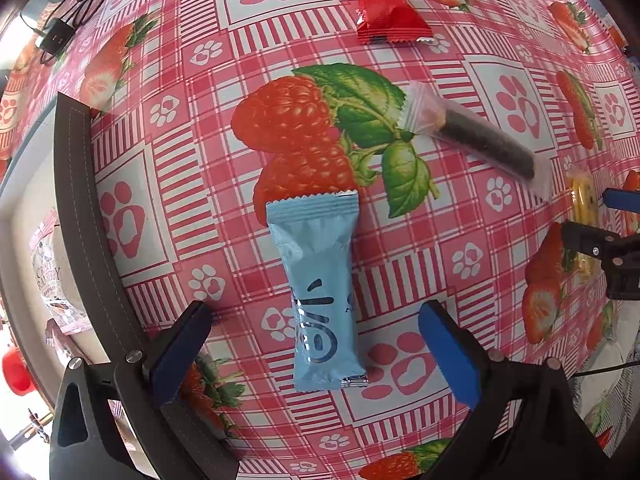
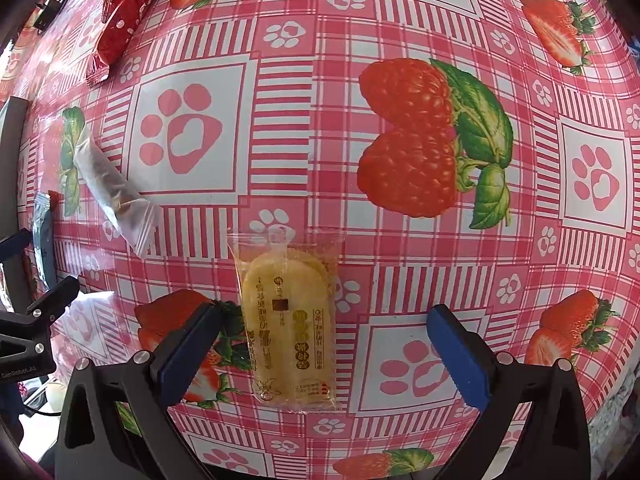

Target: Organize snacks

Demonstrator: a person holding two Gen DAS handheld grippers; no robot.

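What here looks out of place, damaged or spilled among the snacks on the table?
Nothing stands out. The blue packet, the clear dark-filled stick pack, the yellow cake pack and the red packet lie flat and apparently sealed on the tablecloth. No spill shows.

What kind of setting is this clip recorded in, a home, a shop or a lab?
Probably a home, at a dining or kitchen table. The table wears a glossy pink plaid tablecloth printed with berries and paw prints, wrapped snacks such as a blue packet lie loose on it, and a charger with its cable sits at the edge.
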